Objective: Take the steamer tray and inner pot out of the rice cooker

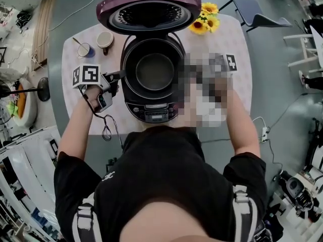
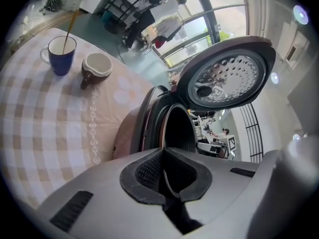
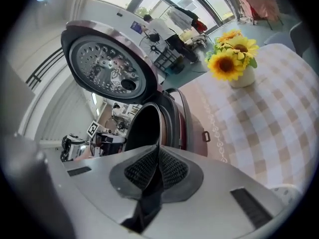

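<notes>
The maroon-and-black rice cooker (image 1: 151,112) stands close to the near edge of the table, which is covered in a pink-and-white checked cloth (image 1: 75,105). Its domed lid (image 1: 149,9) is tipped up at 12 o'clock. The dark metal inner pot (image 1: 155,72) sits in the cooker's well. The left gripper (image 2: 163,153) has its jaws pinched together on the pot's thin rim at 9 o'clock. The right gripper (image 3: 158,151) is clamped the same way on the rim at 3 o'clock. There is open space over the pot, bounded at the back by the raised lid. Bare cloth lies at 9 o'clock, behind the left gripper. A blue ceramic mug (image 1: 84,50) and a brown-and-white cup (image 1: 105,40) stand well apart from the cooker at 10 o'clock. A bunch of yellow sunflowers (image 1: 204,20) sits at 1 o'clock by the far edge.
</notes>
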Available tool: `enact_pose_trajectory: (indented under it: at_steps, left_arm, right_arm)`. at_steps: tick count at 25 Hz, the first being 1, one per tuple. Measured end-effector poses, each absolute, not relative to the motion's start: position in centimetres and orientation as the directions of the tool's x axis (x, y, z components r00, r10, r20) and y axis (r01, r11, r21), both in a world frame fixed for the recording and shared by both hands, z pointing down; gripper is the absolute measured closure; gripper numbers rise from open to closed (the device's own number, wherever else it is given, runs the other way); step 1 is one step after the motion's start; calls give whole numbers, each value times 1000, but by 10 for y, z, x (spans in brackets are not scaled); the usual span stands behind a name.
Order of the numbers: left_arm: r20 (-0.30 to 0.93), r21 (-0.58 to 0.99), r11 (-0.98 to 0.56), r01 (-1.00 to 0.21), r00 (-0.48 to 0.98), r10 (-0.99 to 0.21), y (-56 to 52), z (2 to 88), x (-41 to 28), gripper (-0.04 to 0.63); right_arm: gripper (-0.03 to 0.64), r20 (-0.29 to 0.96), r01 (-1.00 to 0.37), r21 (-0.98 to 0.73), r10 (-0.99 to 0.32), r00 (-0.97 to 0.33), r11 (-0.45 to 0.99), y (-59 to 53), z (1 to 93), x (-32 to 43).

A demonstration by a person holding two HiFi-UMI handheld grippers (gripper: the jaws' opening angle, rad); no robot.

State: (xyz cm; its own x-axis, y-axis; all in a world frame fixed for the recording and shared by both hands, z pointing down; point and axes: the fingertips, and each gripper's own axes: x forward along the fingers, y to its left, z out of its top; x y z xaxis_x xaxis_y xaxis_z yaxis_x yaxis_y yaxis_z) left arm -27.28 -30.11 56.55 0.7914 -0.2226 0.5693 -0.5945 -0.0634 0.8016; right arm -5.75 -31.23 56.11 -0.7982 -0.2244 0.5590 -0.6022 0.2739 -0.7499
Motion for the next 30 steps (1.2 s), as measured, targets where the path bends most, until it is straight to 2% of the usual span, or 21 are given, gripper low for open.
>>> enact_pose_trajectory:
  at_steps: [12,24,30]
  left_arm:
    - [588,779,-40,-625,751,-300,-303,567,-275,591]
    - [544,809,-45,-586,777,-317,-298,566,-276,591]
    - [490,832,-93,-547,802,-343,-291,543,-275,591]
  right_arm:
    - [603,486,-511,-815,-158,-860,274,-311,560,-57]
    - [603,470,-507,-829,-198,-860,236,-308,563,-57]
    - [606,462,-525,-808,-267,-846,265,-306,544,-56]
